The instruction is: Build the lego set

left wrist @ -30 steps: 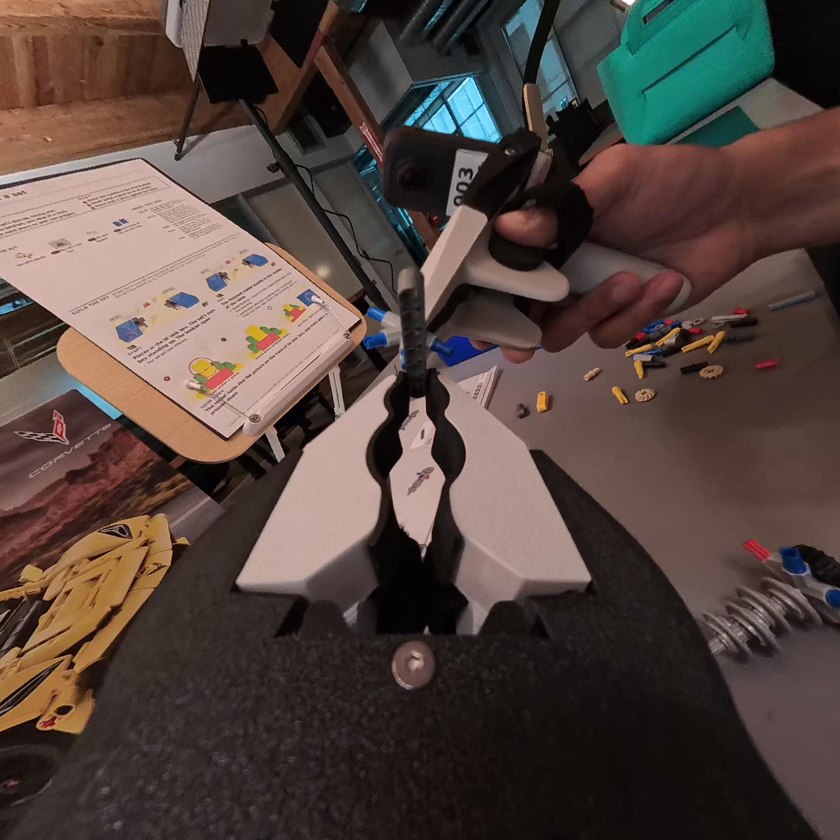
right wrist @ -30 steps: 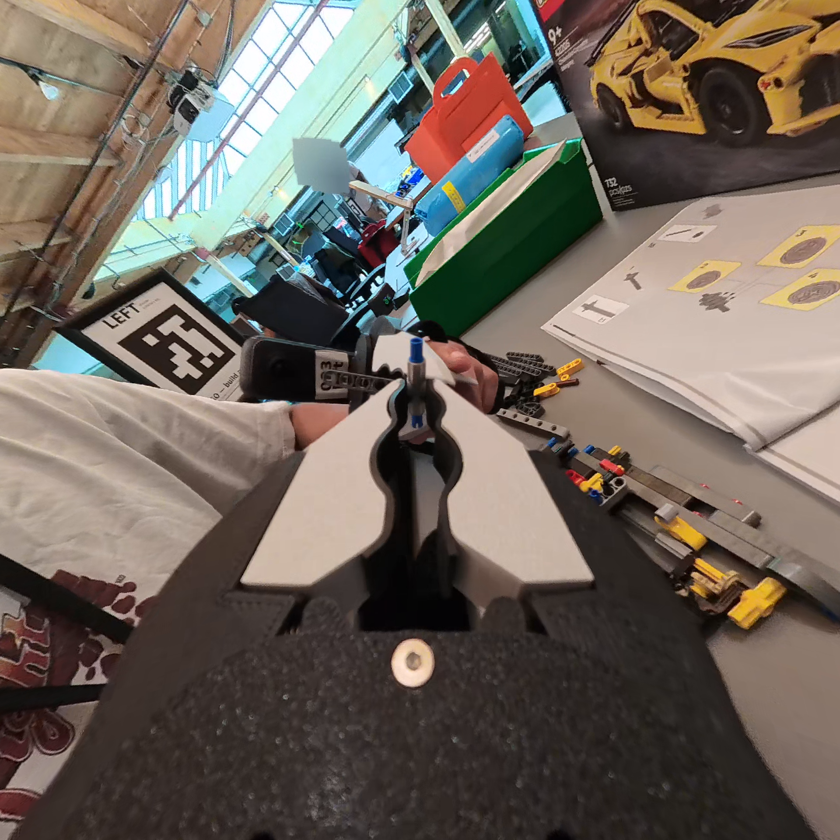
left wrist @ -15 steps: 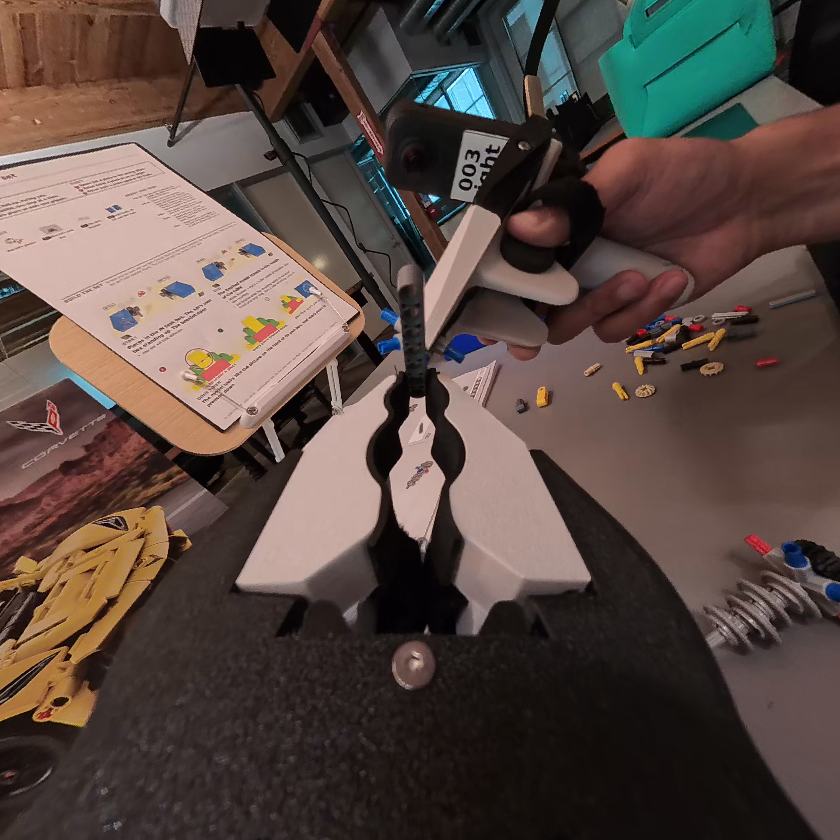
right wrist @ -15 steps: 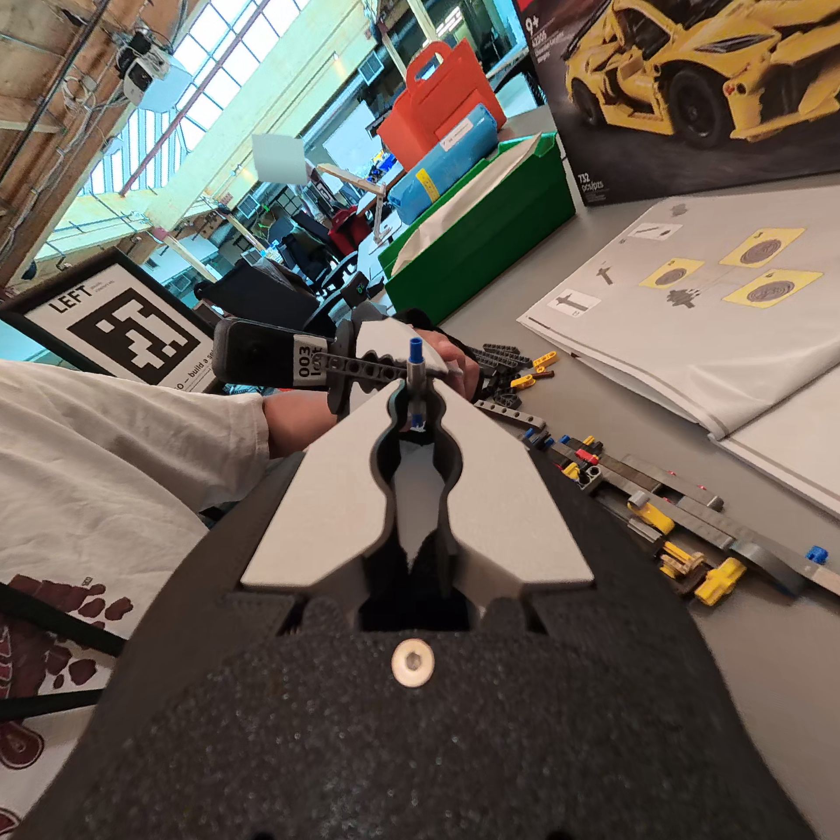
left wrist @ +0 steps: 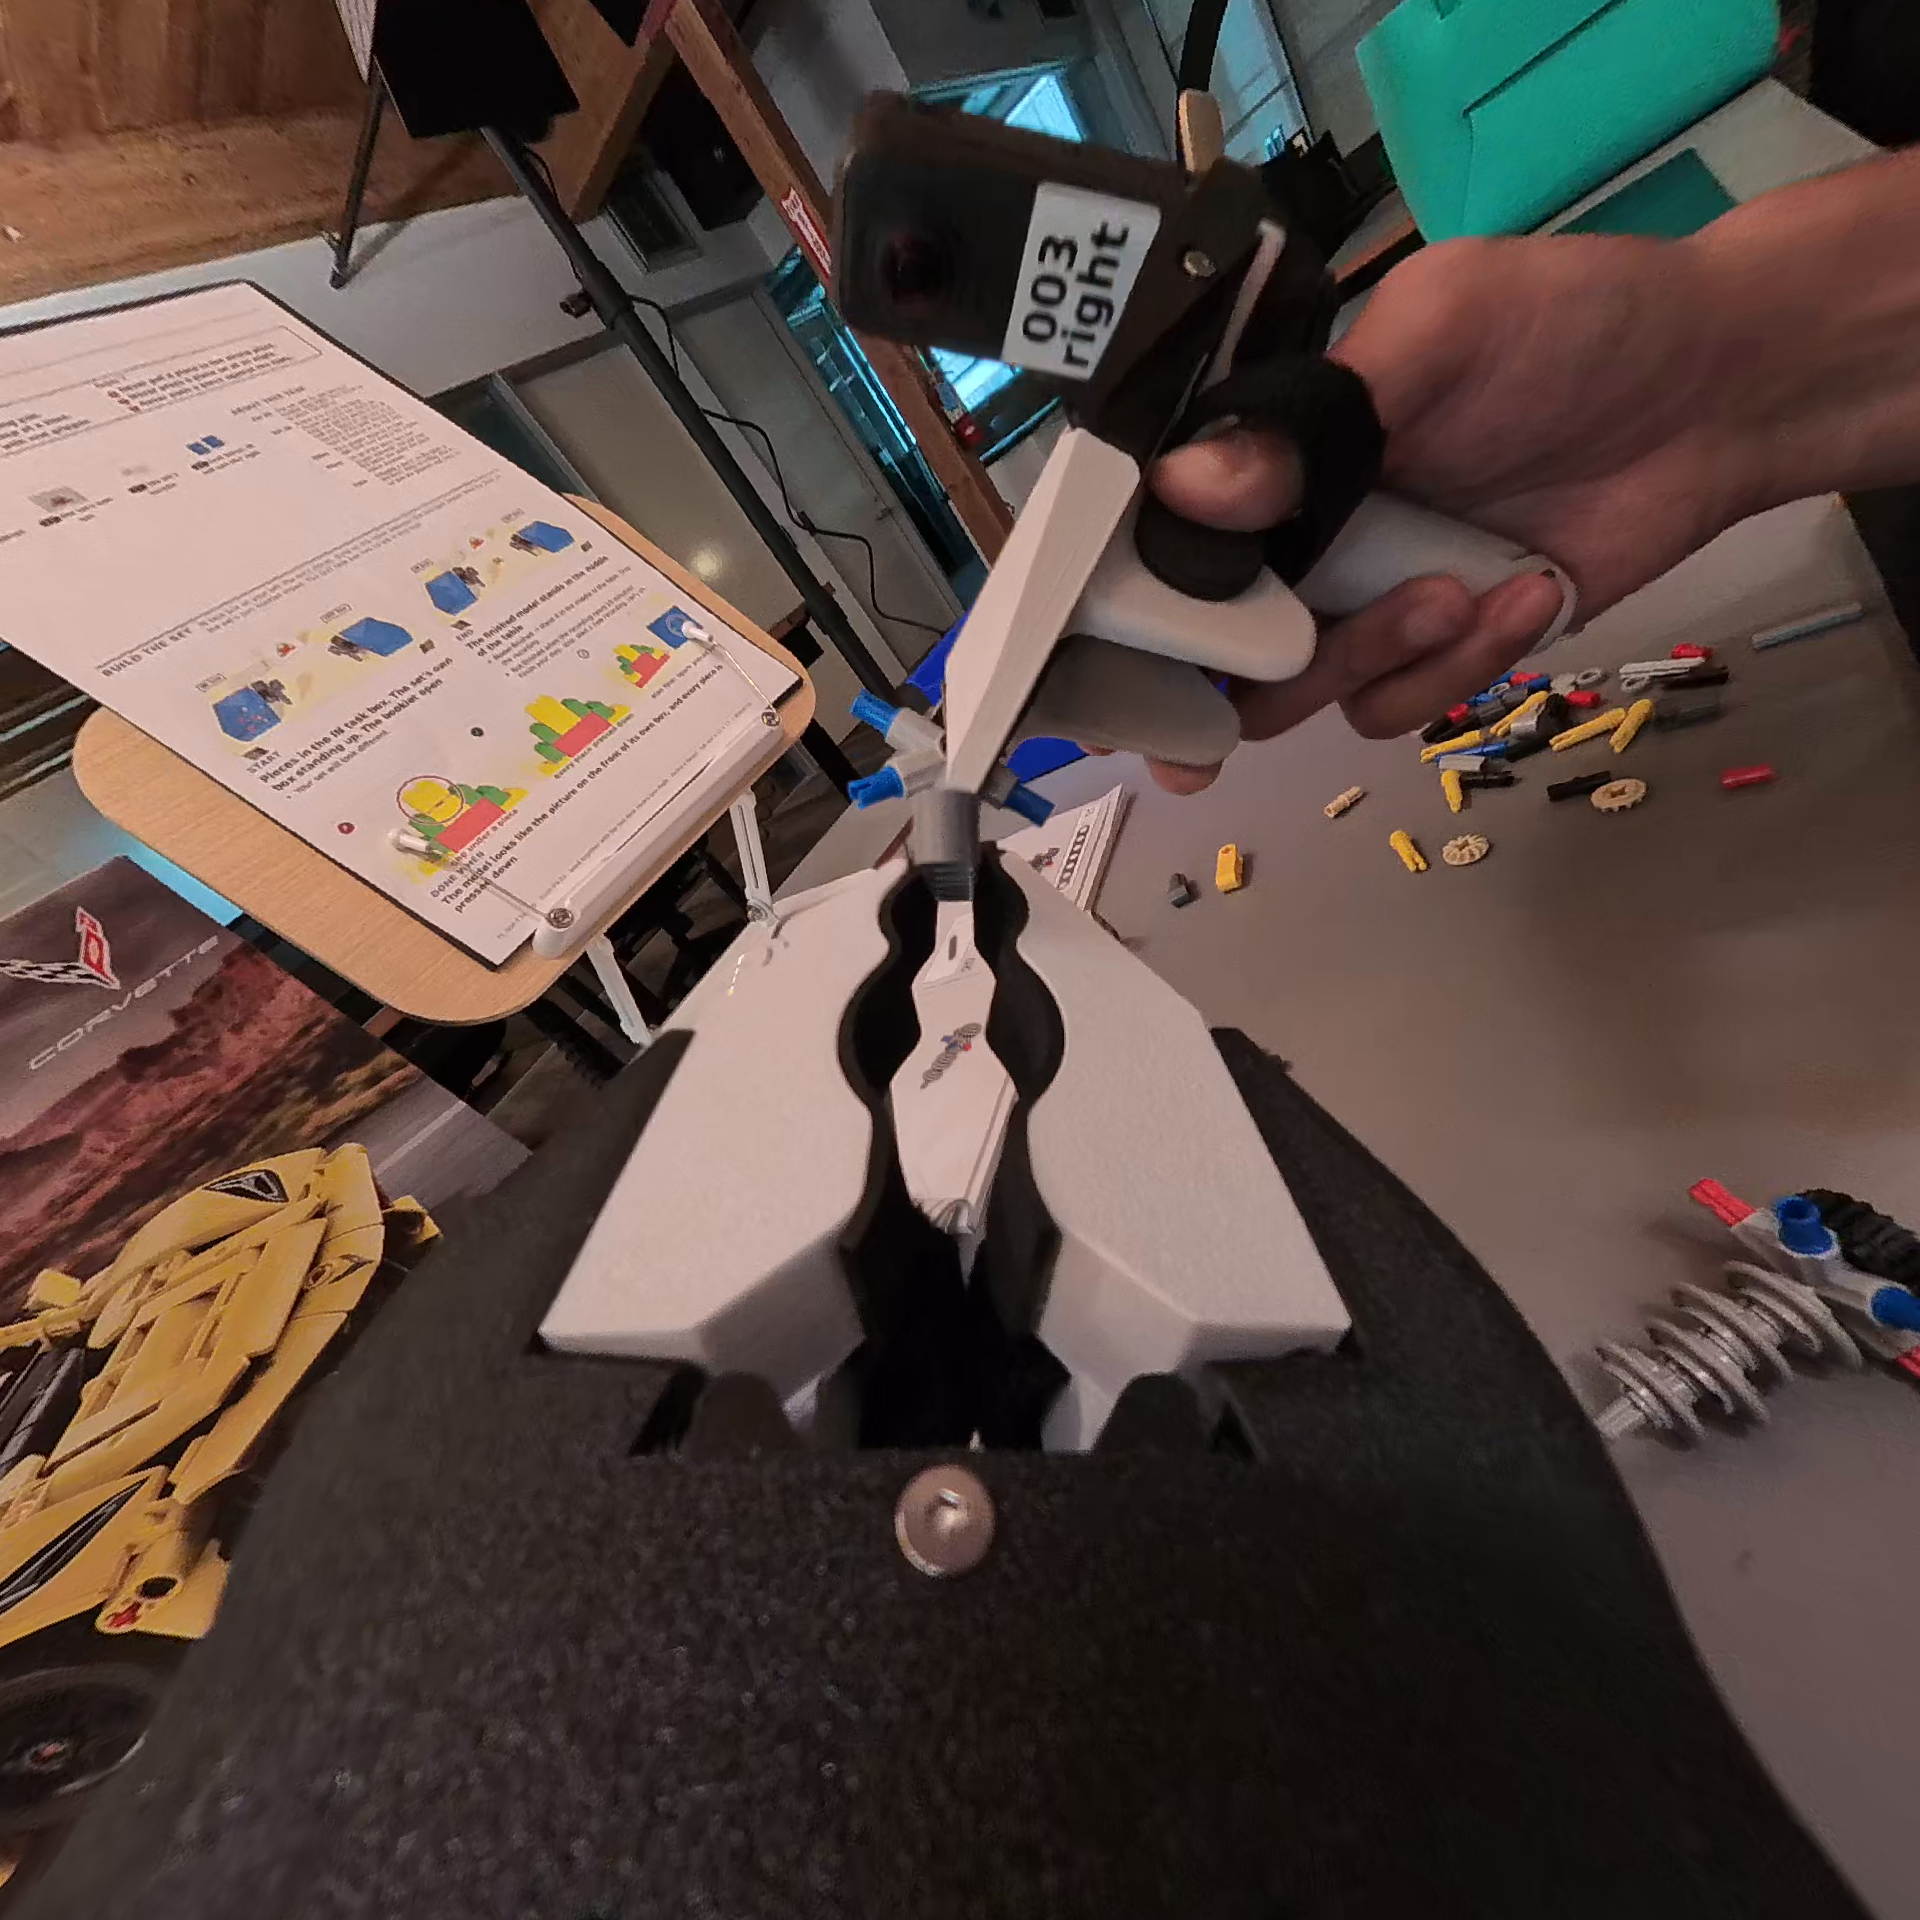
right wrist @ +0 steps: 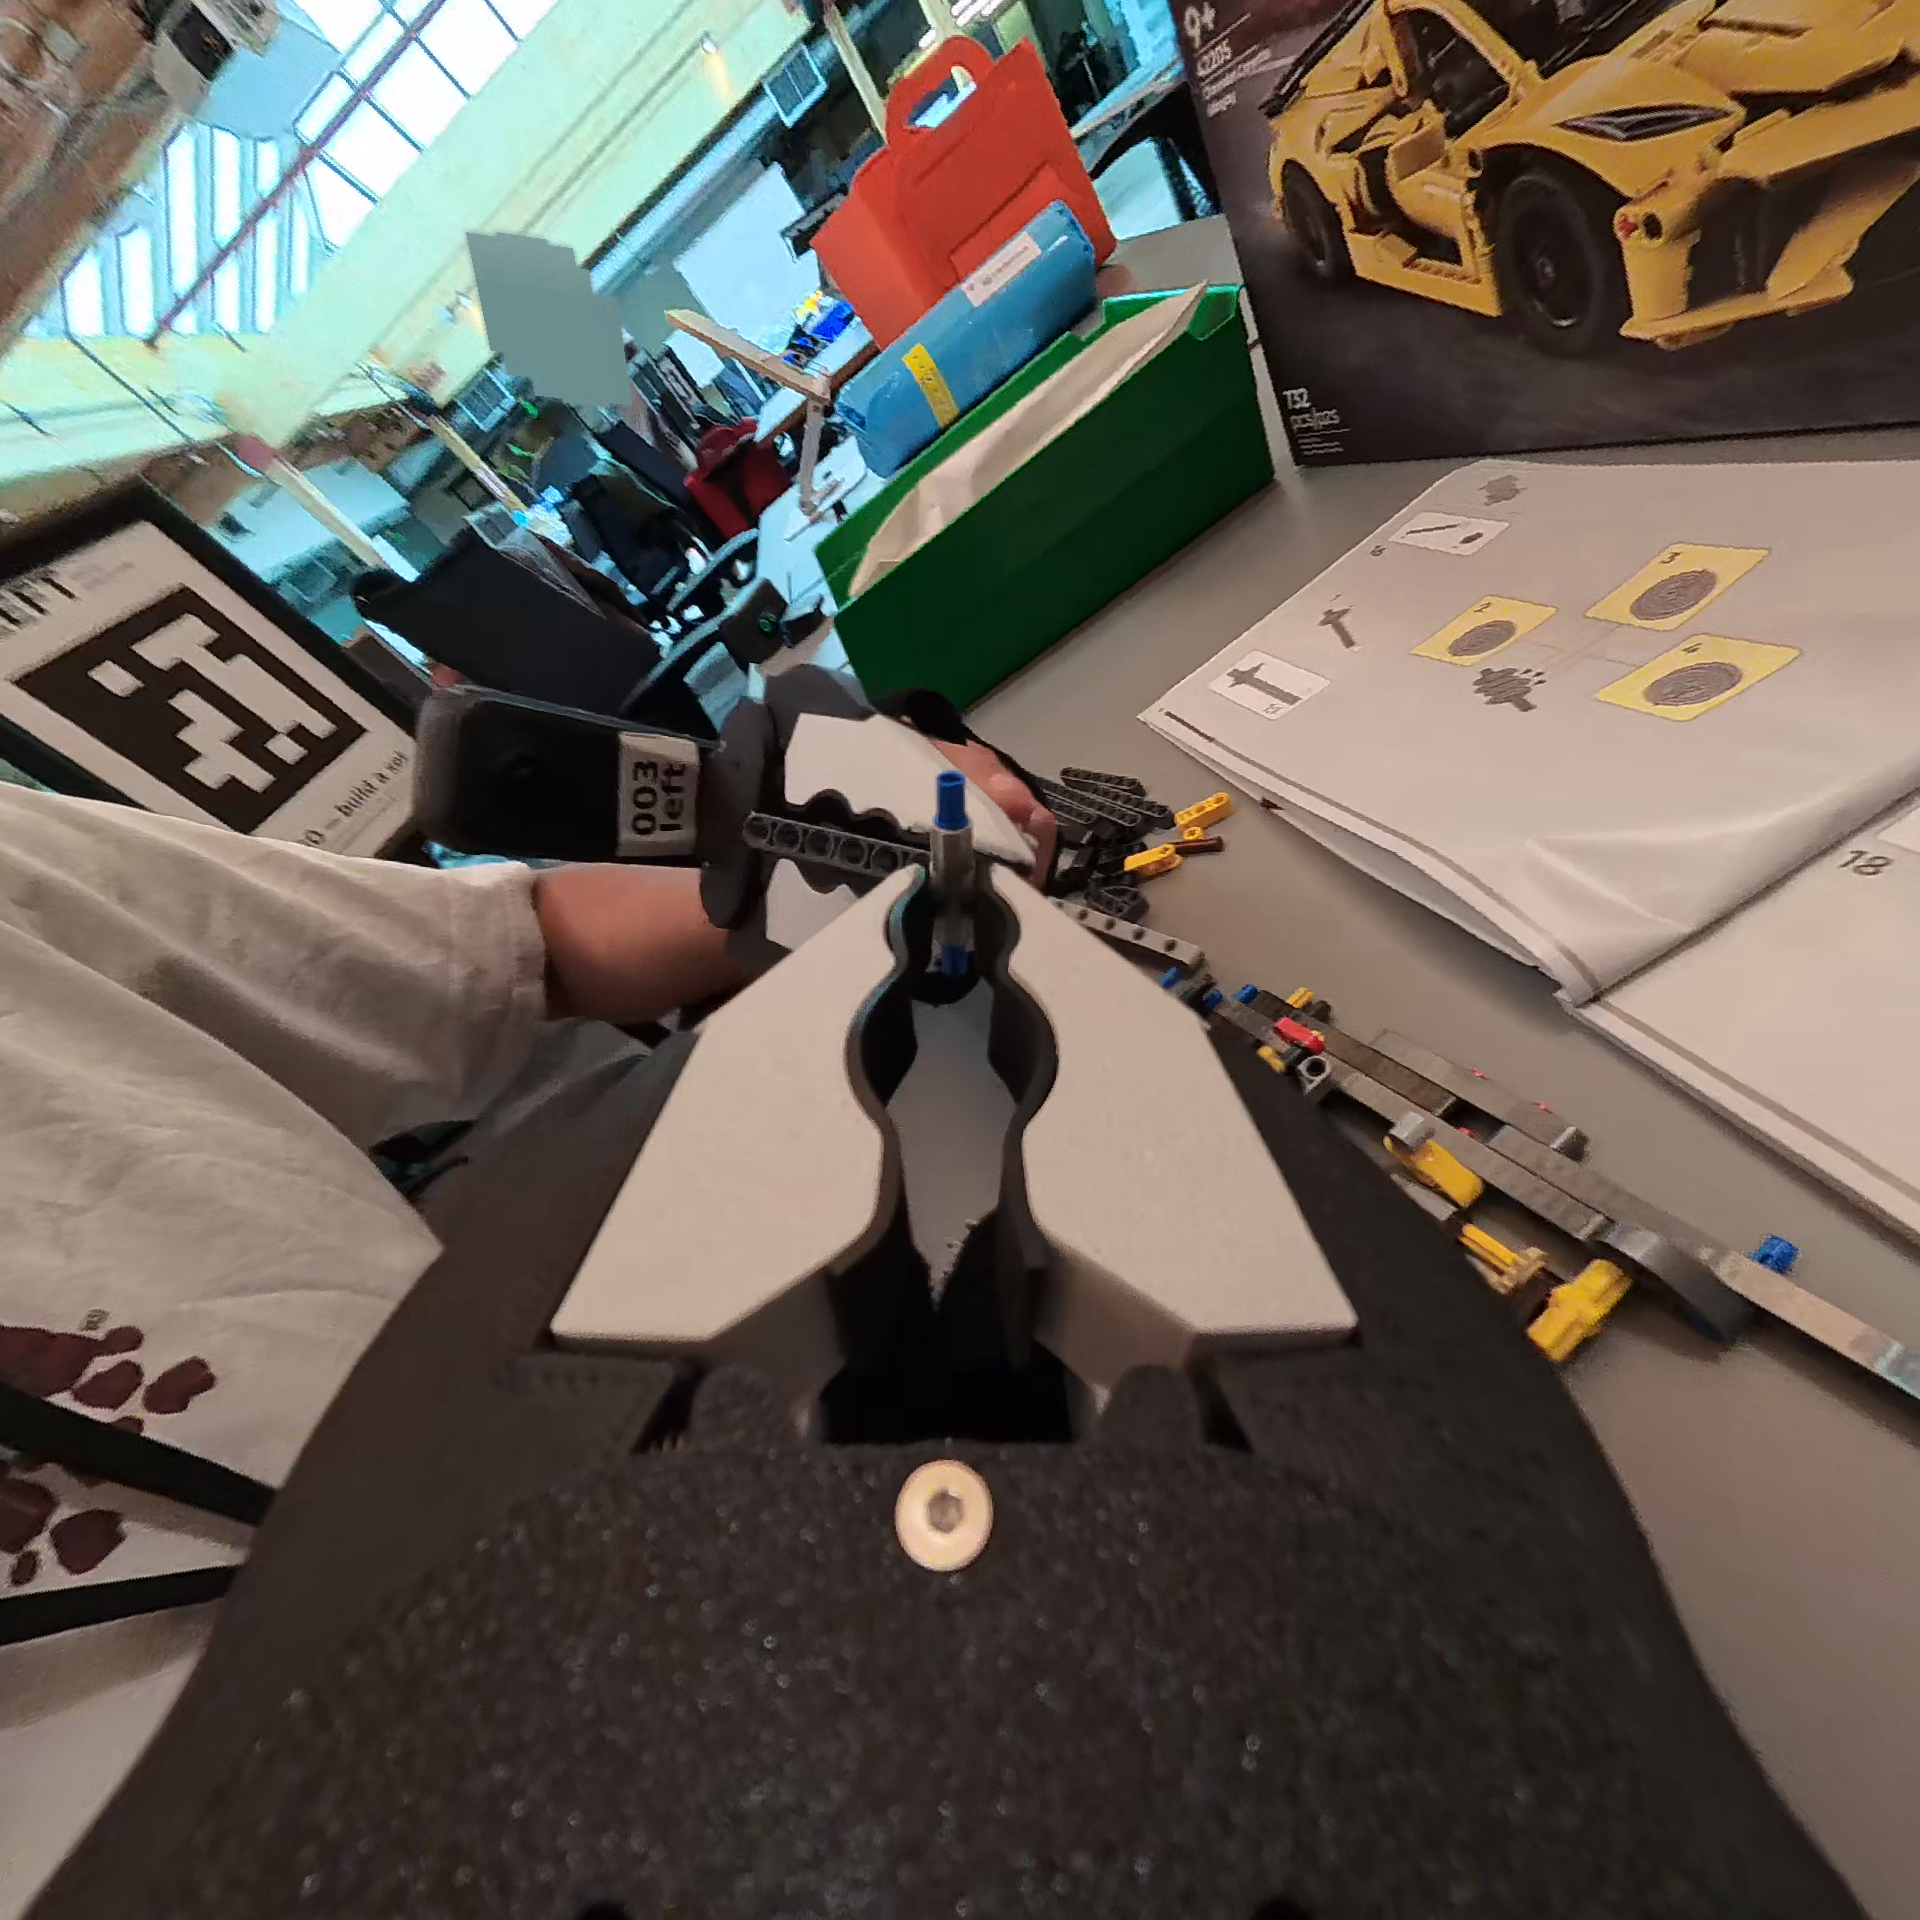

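Both grippers meet mid-frame, the left gripper (left wrist: 951, 883) pinching a dark holed beam (right wrist: 831, 854) at its fingertips, the right gripper (right wrist: 951, 914) clamped on a grey connector (right wrist: 951, 847) with blue pins, seemingly touching the beam's end.

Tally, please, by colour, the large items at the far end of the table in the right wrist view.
Red bag: 1
Blue pouch: 1
Green box: 1
Black box showing a yellow car: 1
Total: 4
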Demonstrator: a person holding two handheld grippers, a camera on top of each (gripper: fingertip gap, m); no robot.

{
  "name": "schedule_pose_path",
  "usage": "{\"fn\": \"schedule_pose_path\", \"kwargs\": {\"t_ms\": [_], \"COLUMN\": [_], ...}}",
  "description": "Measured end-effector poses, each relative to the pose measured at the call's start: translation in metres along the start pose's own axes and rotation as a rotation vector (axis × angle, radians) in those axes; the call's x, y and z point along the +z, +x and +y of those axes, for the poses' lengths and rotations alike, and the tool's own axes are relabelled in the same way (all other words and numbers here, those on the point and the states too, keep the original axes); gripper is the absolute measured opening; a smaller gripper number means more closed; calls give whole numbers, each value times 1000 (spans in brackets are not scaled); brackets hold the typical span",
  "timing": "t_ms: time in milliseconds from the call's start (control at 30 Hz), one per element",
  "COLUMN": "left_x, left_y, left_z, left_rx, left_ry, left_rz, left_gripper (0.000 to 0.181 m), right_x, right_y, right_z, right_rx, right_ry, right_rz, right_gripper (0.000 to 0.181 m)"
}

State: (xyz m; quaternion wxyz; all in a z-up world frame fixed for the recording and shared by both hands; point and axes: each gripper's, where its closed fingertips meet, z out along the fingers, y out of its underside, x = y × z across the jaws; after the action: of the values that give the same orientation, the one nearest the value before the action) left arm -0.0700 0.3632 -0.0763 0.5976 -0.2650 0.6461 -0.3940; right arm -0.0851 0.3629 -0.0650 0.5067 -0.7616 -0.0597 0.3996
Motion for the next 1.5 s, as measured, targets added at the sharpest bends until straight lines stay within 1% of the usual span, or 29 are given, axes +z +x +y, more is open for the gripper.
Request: {"fn": "schedule_pose_path", "kwargs": {"t_ms": [133,233,333,433,533,733,833,1100,1167,1200,1233,1267,1300,1333,1367,1433,1500], "left_x": [1,3,3,4,4,3,3,3,4,4,4,4,5,6,5,4,2], "left_y": [2,2,2,3,3,1,1,4,8,8,4,1,2,3,2,0,-1], "left_z": [6,13,16,20,24,24,29,37,32,31,26,20,21,23,22,14,9], "left_rx": [18,13,22,77,119,152,174,259,258,260,280,281,226,181,179,146,81], "left_ry": [-57,-109,-137,-179,-214,-232,-261,-315,-293,-296,-265,-227,-226,-226,-199,-137,-113], "left_rz": [-1,0,-5,-20,-29,-50,-51,-47,-35,-38,-62,-74,-62,-50,-53,-47,-42], "left_gripper": [6,6,6,6,6,6,6,6,6,6,6,6,6,6,6,6,6], "right_x": [0,1,2,2,3,3,5,7,5,5,5,4,4,4,4,2,1], "right_y": [4,9,12,16,18,18,21,27,37,38,35,28,27,31,30,22,18], "right_z": [3,5,6,8,10,10,12,17,22,22,19,14,13,15,14,9,5], "right_rx": [-41,-123,-152,-145,-201,-184,-268,-366,-394,-385,-328,-233,-156,-150,-139,-81,-41], "right_ry": [-25,-46,-55,-70,-90,-79,-108,-167,-210,-198,-159,-96,-82,-96,-83,-54,-29], "right_rz": [54,141,181,205,261,259,345,456,525,517,459,360,306,306,287,206,144], "right_gripper": [6,6,6,6,6,6,6,6,7,6,6,6,5,6,6,6,6]}}
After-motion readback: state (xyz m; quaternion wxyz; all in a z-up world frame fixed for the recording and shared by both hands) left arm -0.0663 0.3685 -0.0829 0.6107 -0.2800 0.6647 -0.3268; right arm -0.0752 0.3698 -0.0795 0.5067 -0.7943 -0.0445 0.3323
